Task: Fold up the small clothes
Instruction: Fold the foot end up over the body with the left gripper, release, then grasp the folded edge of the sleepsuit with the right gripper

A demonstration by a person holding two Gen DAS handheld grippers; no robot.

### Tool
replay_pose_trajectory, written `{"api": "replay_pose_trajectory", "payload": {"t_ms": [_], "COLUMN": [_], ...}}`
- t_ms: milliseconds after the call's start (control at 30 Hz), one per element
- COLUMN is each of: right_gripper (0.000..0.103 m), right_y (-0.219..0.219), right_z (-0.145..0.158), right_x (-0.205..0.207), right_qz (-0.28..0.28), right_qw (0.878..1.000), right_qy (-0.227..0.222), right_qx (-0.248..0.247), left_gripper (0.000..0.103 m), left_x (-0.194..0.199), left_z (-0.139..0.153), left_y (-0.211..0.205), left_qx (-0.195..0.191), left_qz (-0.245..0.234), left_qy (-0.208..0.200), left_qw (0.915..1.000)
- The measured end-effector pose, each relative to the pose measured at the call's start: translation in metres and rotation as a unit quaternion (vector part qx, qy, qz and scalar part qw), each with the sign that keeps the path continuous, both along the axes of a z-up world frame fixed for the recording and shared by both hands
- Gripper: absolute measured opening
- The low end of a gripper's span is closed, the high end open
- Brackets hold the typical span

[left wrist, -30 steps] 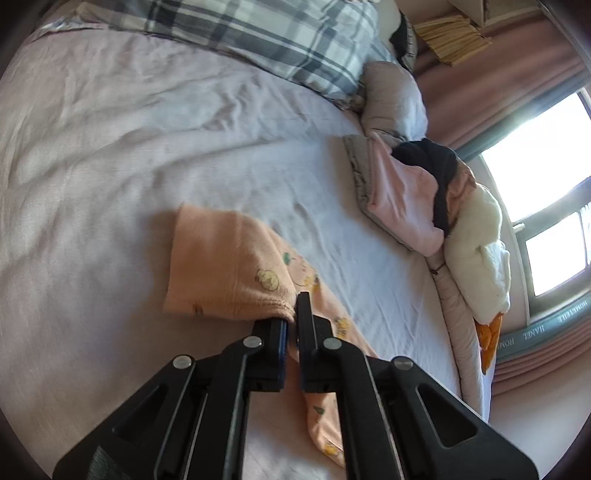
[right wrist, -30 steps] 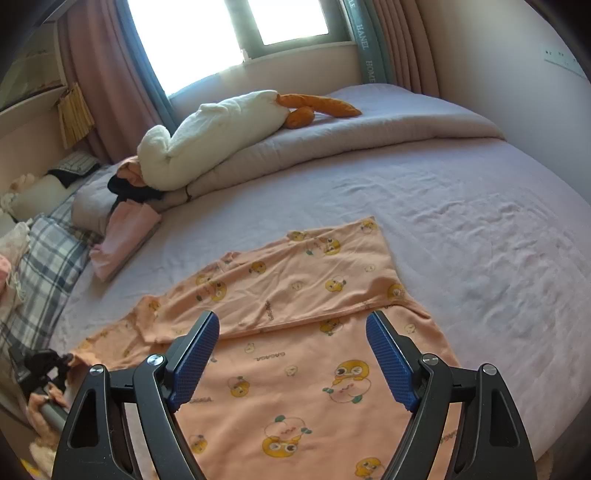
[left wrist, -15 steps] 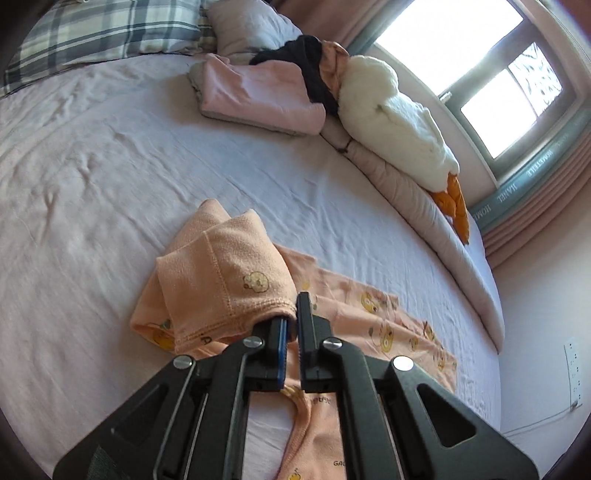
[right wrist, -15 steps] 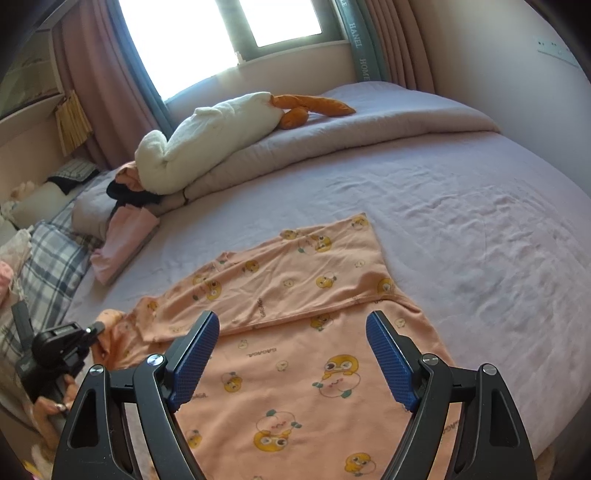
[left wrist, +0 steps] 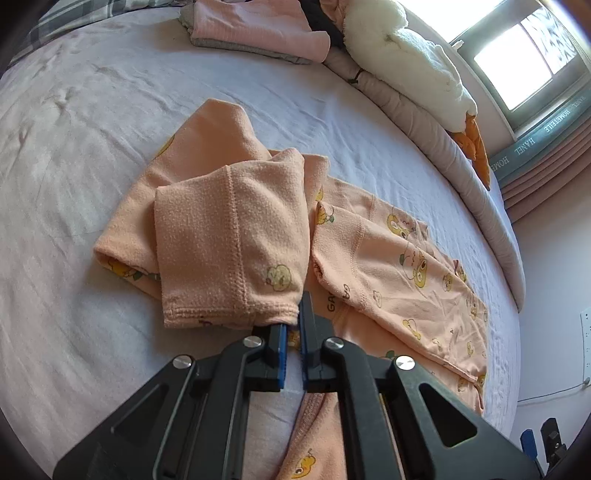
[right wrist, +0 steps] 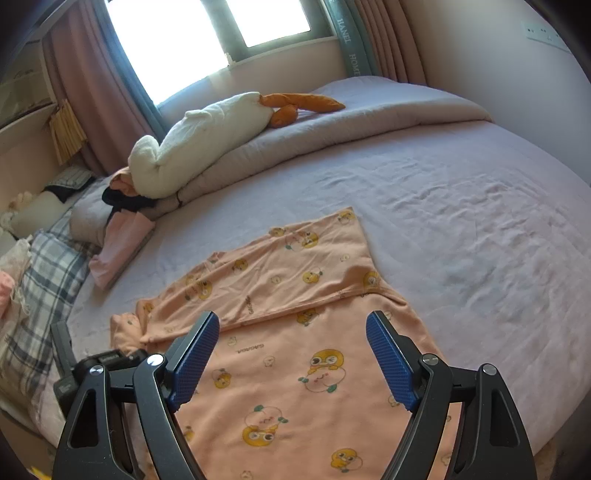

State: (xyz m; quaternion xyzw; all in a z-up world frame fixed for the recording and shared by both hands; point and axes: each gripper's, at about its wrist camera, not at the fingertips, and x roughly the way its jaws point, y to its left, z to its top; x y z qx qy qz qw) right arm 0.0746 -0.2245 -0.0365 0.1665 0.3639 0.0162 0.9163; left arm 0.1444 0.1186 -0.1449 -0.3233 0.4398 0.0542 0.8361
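Left gripper (left wrist: pixel 291 321) was pinched down on the hem of a peach trouser leg (left wrist: pixel 229 236), jaws nearly together with just a sliver of fabric caught between the blue pads. That leg was doubled back over itself, plain fleecy inside facing up, so the cuff end sat bunched on top of the rest of the garment. These were little peach pyjama trousers (right wrist: pixel 295 332) with yellow cartoon chick prints, spread out on the lilac bedsheet (right wrist: pixel 461 221) near the middle of the bed.

Right gripper (right wrist: pixel 291 354) was doing nothing much: jaws wide apart, hovering over the waist end of the trousers with nothing between the pads. From its camera you could see the other leg lying flat and angled off toward the window, and the left tool down in the lower left corner next to the crumpled cuff.

Background stuff: a white goose plush (right wrist: pixel 199 147) with orange feet lay along a rolled grey duvet (right wrist: pixel 332 122) by the window, a folded pink garment (left wrist: pixel 258 29) sat just beside it, and a plaid pillow (right wrist: pixel 48 280) was at the bed's edge.
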Motion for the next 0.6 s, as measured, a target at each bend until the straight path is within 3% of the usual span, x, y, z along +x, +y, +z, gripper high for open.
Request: {"api": "replay_pose_trajectory", "payload": {"t_ms": [33,67,167,200,400,600], "right_gripper": [0.081,0.081,0.082,0.082,0.082,0.081], "right_y": [0.001,0.004,0.014,0.019,0.062,0.14], "right_z": [-0.001,-0.001,-0.001,-0.001,-0.001,0.002], "right_x": [0.001,0.001,0.003,0.005,0.019,0.035], "right_qz": [0.003,0.007,0.025,0.035,0.093,0.201], "right_qw": [1.0,1.0,1.0,0.999,0.994,0.973], "right_qy": [0.003,0.006,0.008,0.008,0.007,-0.007], "right_qx": [-0.001,-0.003,-0.017,-0.024,-0.059,-0.115], "left_gripper": [0.009,0.018,0.058,0.064,0.067,0.066], "left_x": [-0.001,-0.002,-0.016,-0.023,-0.055,-0.082], "left_z": [0.003,0.006,0.022,0.027,0.039,0.032], "left_y": [0.001,0.003,0.012,0.018,0.066,0.103], "left_qx": [-0.005,-0.012,-0.036,-0.038,0.001,0.0], "left_qz": [-0.004,-0.008,-0.007,0.001,0.098,0.159], "left_qy": [0.002,0.002,-0.02,-0.032,-0.019,-0.003], "left_qw": [1.0,0.9999,0.9991,0.9988,0.995,0.9873]}}
